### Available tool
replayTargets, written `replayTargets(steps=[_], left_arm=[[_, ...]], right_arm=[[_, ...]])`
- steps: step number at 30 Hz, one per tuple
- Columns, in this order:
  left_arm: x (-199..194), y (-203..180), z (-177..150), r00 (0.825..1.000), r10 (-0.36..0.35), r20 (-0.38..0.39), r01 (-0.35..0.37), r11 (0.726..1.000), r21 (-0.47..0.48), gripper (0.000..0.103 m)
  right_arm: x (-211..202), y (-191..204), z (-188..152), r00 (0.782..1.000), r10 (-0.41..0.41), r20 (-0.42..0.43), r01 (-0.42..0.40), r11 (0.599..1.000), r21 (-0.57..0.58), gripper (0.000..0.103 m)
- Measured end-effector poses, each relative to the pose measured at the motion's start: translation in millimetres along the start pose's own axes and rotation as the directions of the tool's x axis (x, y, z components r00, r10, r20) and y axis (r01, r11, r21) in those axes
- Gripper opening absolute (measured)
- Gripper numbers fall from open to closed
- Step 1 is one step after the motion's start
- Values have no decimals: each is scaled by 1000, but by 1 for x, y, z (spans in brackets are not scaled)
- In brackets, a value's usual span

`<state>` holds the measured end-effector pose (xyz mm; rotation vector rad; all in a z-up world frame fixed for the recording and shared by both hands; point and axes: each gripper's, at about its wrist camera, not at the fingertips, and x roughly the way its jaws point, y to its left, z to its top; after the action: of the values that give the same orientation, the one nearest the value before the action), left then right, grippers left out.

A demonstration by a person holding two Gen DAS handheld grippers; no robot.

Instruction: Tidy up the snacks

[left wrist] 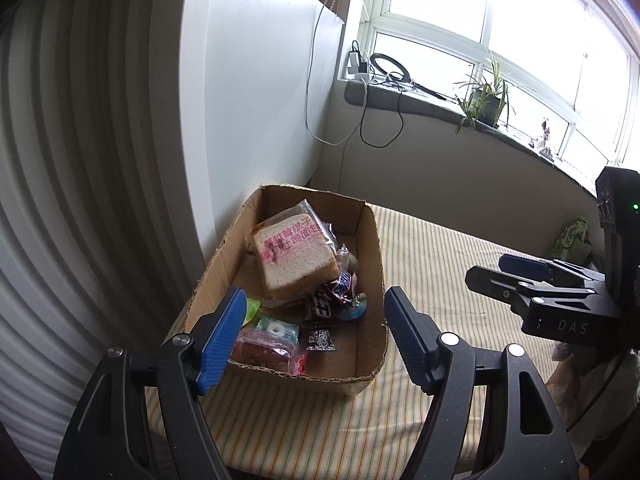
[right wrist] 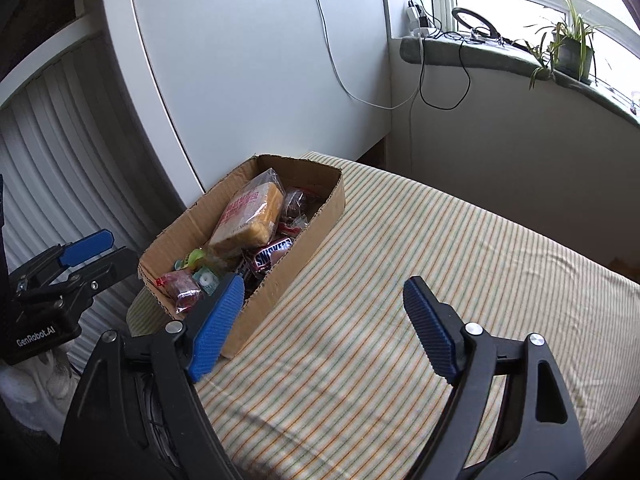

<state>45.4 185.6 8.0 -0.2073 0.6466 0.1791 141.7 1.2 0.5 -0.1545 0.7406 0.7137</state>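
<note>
Snacks in the box, both tongs empty

The cardboard box (left wrist: pixel 370 240) sits at the bed's (right wrist: pixel 440 260) corner by the white panel, holding wrapped bread (left wrist: pixel 294 256) and a Snickers bar (right wrist: pixel 272 256); left tongs (left wrist: pixel 316 340) and right tongs (right wrist: pixel 324 320) gape wide.

Cardboard box (right wrist: pixel 280 280) on striped cloth (right wrist: pixel 440 280), against cabinet (right wrist: pixel 260 60); bread pack (right wrist: pixel 250 216) atop, probably leaning on, snacks.

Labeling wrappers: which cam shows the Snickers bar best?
Right wrist: the Snickers bar lies logo up, readable, in the cardboard box. Left wrist shows it crumpled beside the bread, its lettering hard to read.
</note>
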Motion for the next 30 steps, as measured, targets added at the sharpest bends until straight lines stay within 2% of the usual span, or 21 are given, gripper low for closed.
replayTargets(steps=[4, 11, 19, 30], left_arm=[[-8, -6, -5, 1000, 7, 23, -7, 1000, 2, 80], [-21, -16, -16, 998, 33, 54, -34, 999, 6, 80], [-33, -28, -35, 996, 51, 70, -52, 999, 12, 82], [-36, -35, -45, 997, 58, 50, -58, 998, 9, 82]], right_arm=[[-24, 9, -14, 997, -56, 58, 60, 996, -61, 94], [-49, 19, -42, 989, -109, 103, 119, 988, -101, 94], [-60, 23, -61, 986, -121, 114, 130, 989, -76, 94], [-63, 14, -69, 986, -124, 109, 130, 990, -49, 94]])
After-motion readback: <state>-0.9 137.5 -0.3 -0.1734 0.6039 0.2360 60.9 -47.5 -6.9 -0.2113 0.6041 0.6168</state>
